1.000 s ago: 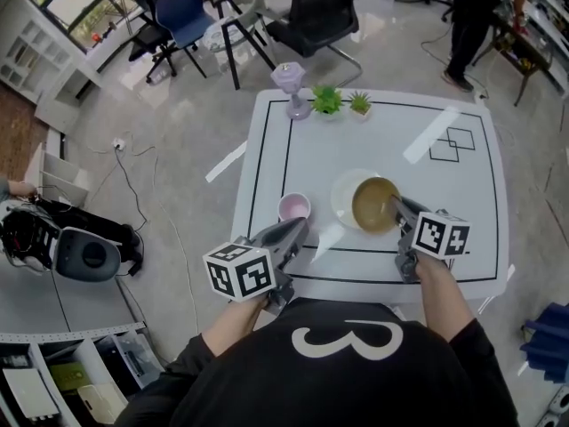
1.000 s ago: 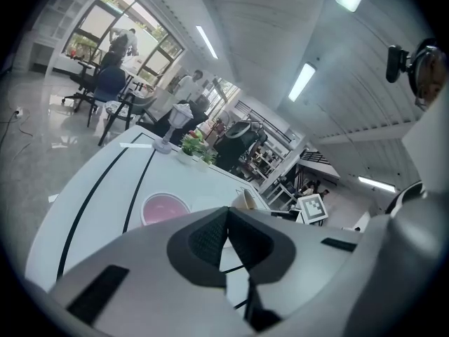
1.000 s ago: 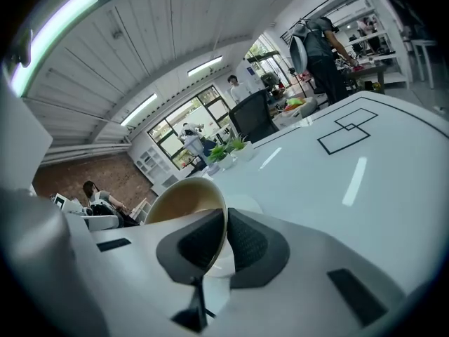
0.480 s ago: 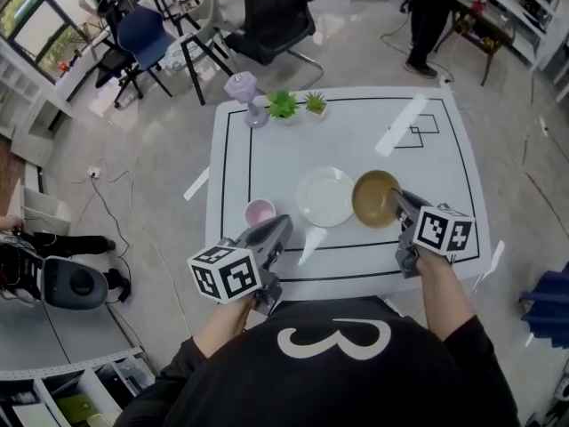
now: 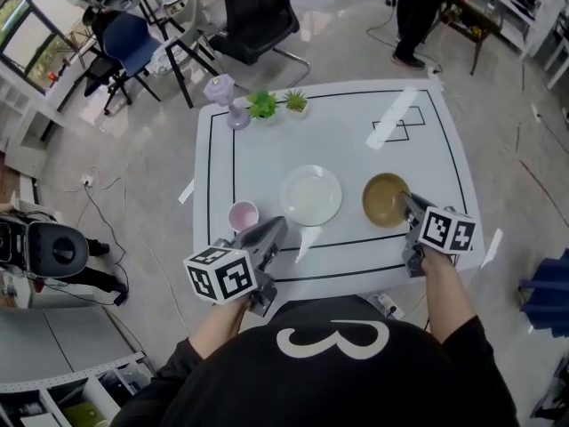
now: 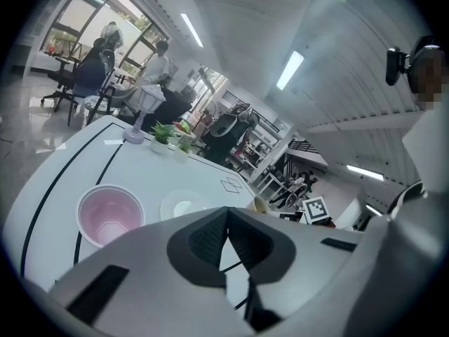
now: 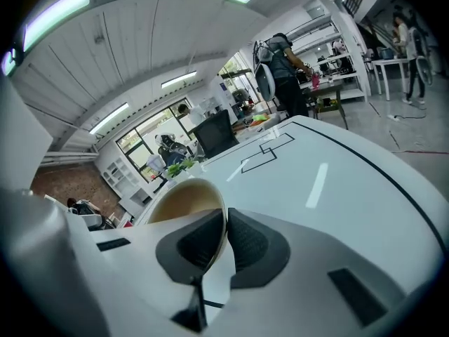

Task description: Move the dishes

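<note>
A brown bowl (image 5: 386,199) hangs just over the white table (image 5: 356,149), right of the white plate (image 5: 311,195) and apart from it. My right gripper (image 5: 410,203) is shut on the bowl's near rim; in the right gripper view the rim (image 7: 186,199) sits pinched between the pads (image 7: 226,213). A pink cup (image 5: 243,215) stands left of the plate. My left gripper (image 5: 272,229) hovers at the table's near edge, right of the cup, shut and holding nothing. In the left gripper view, the cup (image 6: 109,213), the plate (image 6: 184,206) and the bowl (image 6: 260,204) lie beyond the left gripper (image 6: 227,213).
Two small potted plants (image 5: 262,105) and a lavender vase (image 5: 222,92) stand at the table's far left corner. Taped squares (image 5: 397,124) mark the far right. Office chairs (image 5: 258,12) and a standing person (image 5: 418,7) are beyond the table.
My right gripper has carried the brown bowl rightward, from over the white plate to a spot beside it. The left gripper has drifted slightly right of the pink cup.
</note>
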`<action>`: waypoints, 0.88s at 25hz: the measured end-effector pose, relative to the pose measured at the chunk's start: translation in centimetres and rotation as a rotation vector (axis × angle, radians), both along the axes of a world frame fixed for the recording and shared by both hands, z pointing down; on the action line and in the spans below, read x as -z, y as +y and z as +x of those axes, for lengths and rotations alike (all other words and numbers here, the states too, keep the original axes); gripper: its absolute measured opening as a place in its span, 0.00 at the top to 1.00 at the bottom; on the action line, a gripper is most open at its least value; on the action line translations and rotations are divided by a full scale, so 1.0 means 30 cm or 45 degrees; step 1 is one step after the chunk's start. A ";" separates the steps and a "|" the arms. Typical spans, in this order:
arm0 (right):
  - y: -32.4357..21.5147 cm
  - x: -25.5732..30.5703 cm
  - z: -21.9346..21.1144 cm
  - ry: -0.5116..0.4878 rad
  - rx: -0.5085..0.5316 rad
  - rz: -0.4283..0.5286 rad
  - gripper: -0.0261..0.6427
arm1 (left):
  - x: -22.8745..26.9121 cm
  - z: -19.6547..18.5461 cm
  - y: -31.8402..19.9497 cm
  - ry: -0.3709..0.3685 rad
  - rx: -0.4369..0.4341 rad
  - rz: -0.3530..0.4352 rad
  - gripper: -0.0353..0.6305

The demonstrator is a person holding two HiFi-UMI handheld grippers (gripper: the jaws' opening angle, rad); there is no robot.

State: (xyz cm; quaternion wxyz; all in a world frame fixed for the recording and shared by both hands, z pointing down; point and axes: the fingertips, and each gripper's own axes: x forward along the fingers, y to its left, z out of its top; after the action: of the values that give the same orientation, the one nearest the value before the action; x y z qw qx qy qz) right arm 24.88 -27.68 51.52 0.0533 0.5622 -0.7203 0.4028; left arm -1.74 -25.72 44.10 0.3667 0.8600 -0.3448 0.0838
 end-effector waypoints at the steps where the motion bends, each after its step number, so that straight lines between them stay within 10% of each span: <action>1: 0.000 -0.010 0.013 0.005 -0.007 -0.008 0.91 | -0.007 0.008 -0.002 -0.003 -0.005 -0.004 0.94; 15: 0.012 -0.096 0.056 -0.005 -0.038 -0.089 0.85 | -0.028 0.069 0.006 -0.025 -0.060 -0.017 0.94; 22: 0.017 -0.032 0.071 0.026 -0.042 0.005 0.60 | 0.025 0.068 0.031 -0.016 -0.069 0.018 0.94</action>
State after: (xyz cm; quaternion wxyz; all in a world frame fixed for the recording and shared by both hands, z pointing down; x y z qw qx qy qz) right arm 27.00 -27.19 52.49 0.0532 0.5781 -0.7112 0.3964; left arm 0.29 -24.79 43.36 0.3561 0.8710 -0.3242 0.0967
